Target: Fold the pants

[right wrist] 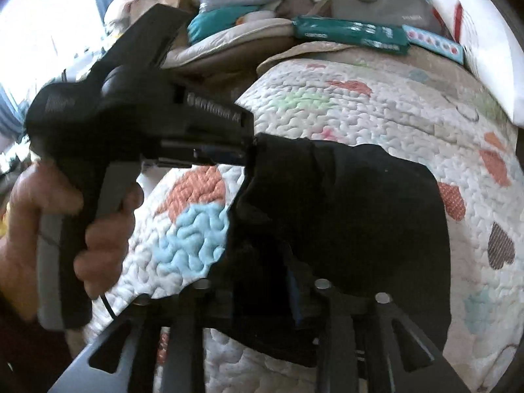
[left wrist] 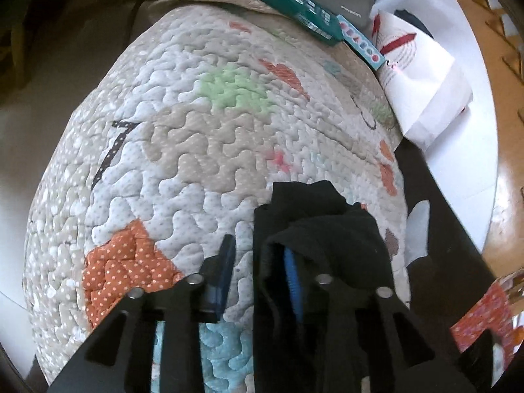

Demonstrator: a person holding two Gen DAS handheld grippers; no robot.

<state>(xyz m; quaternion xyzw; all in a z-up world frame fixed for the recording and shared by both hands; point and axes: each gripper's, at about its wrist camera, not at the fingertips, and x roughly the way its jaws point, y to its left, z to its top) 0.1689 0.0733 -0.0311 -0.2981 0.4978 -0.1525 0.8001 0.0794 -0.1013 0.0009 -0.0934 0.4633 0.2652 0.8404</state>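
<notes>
Across both views, a quilted bed cover (left wrist: 203,150) with orange, green and pale-blue patches fills the ground; it is cream, puffy, stitched in wavy lines. Black pants (right wrist: 344,209) hang bunched just above it, held between the two tools. Beyond the quilt's far edge: a grey case (right wrist: 380,6), a teal packet (right wrist: 350,34) and white printed paper (left wrist: 416,75).

Left tongs (left wrist: 258,262): fingers stand apart with quilt showing between them, yet black cloth is draped over the right-hand blue pad (left wrist: 293,281), so whether they pinch it cannot be told from here. From the right wrist, the same tool meets the cloth's upper left corner, and the left hand (right wrist: 65,219) is wrapped on its grey handle.

Right tongs (right wrist: 258,291): mostly buried under black fabric, probably gripping a fold, but the tips are hidden.
</notes>
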